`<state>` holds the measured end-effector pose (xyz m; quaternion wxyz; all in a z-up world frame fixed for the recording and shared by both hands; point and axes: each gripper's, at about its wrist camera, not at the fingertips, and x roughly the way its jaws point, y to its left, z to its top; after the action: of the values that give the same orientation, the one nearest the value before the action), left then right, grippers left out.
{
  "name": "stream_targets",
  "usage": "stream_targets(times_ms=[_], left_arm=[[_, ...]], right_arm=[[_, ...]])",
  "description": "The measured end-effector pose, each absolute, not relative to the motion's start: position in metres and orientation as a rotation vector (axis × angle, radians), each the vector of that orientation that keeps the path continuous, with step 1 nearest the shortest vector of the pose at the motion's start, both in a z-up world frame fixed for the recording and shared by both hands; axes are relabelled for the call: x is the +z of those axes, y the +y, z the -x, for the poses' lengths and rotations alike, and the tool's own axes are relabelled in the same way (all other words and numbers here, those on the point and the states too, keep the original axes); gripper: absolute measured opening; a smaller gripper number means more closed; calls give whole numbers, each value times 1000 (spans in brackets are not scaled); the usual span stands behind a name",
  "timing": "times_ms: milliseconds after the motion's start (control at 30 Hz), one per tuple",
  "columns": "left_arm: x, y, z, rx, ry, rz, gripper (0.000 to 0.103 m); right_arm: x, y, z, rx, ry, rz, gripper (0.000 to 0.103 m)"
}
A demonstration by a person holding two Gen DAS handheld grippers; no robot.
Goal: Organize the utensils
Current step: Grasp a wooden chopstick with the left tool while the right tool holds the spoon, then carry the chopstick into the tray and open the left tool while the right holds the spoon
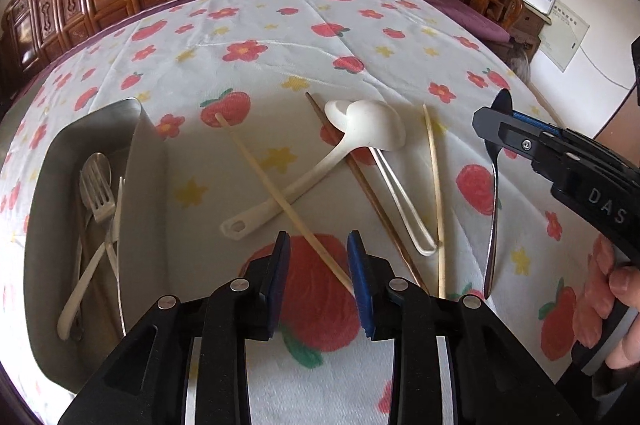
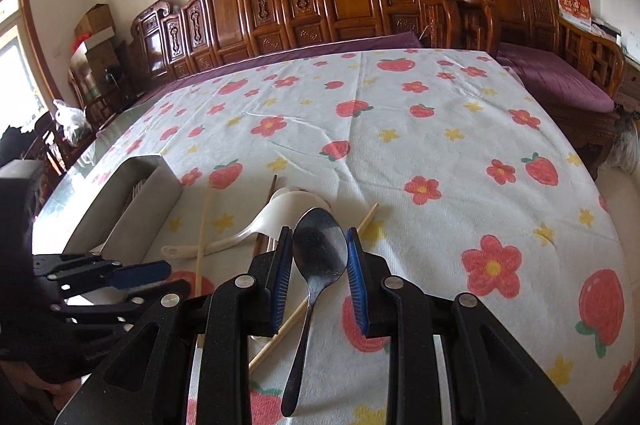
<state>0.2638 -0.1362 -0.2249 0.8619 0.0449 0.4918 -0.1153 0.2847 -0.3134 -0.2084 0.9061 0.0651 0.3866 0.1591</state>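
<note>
The right gripper (image 2: 319, 267) stands open around the metal spoon (image 2: 316, 273) lying on the cloth; the left gripper (image 1: 319, 279), open, straddles a chopstick (image 1: 280, 197); closing off-centre could flick either away from the tray (image 1: 136, 153).

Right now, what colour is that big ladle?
Creamy white ladle; clearest in the left wrist view.

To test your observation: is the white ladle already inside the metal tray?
No, the white ladle lies on the tablecloth to the right of the metal tray, crossed by a chopstick.
</note>
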Motion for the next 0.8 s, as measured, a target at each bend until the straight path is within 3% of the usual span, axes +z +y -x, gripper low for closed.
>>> stream_targets(times_ms=[267,400,800], left_arm=[[-242,-139,-270,-183,1070,-119,26],[-241,-132,-263,-186,1080,-107,5],[-201,-101,-232,-189,995,-106,4]], right_arm=[[-206,-313,-288,349,789,-156,29],[-205,-308,-286,360,790,-149,29],[-191,-291,-273,402,756,-133,28]])
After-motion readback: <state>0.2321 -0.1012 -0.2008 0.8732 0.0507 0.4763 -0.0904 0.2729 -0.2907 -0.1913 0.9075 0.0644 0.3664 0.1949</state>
